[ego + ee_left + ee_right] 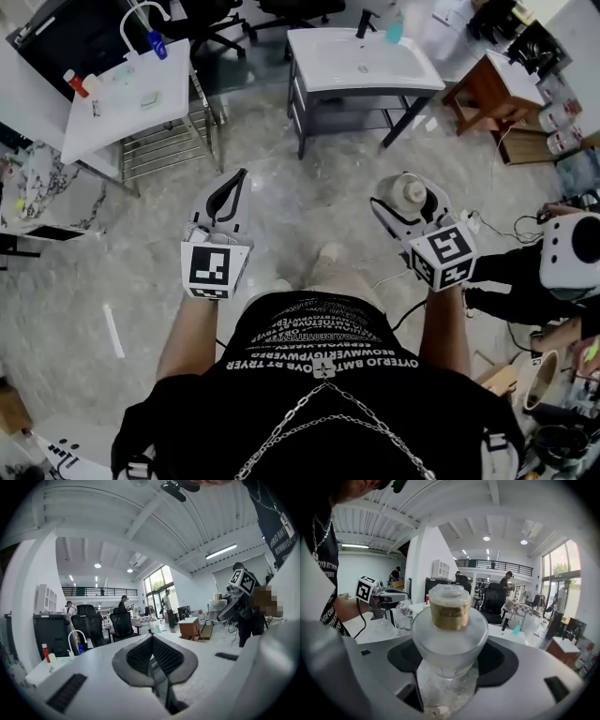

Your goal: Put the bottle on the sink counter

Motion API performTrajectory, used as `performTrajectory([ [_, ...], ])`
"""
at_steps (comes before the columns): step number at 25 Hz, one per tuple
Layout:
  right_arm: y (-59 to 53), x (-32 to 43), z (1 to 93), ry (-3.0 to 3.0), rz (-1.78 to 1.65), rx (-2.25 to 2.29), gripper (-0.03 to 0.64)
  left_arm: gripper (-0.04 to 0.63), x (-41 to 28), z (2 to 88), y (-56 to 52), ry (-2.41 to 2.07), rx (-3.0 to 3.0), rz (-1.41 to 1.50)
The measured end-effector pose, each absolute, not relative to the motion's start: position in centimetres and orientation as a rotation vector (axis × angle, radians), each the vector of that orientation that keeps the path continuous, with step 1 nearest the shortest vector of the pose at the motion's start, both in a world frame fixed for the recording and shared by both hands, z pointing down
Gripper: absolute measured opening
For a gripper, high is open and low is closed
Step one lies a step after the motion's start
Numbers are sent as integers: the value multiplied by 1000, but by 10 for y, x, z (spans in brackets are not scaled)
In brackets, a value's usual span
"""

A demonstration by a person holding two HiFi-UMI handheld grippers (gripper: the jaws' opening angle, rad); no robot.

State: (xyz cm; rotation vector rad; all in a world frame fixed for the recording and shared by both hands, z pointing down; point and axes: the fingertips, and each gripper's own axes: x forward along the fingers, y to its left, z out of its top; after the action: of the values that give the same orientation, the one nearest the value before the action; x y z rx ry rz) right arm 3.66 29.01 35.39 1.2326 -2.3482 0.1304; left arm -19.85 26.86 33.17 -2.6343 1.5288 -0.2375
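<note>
The person's left arm (187,337) reaches forward at the waist, and the left gripper (239,178) points ahead over the shiny floor (281,202) with its jaws pressed together and nothing in them. The right arm (445,328) reaches forward the same way, and the right gripper (401,199) pinches a cloudy glass bottle (449,620) with a gold neck. The white sink counter (309,80) stands well ahead of both grippers.
</note>
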Motion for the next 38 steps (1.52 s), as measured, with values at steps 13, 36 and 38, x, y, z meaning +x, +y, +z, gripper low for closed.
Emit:
performTrajectory([
  [13, 203, 29, 351, -2394, 90, 1239, 327, 6, -213, 335, 196, 1559, -2597, -315],
  [36, 20, 99, 352, -2435, 116, 1150, 327, 6, -127, 318, 21, 1572, -2565, -346],
  [38, 5, 107, 352, -2447, 110, 1135, 327, 6, -119, 319, 8, 1579, -2553, -353],
])
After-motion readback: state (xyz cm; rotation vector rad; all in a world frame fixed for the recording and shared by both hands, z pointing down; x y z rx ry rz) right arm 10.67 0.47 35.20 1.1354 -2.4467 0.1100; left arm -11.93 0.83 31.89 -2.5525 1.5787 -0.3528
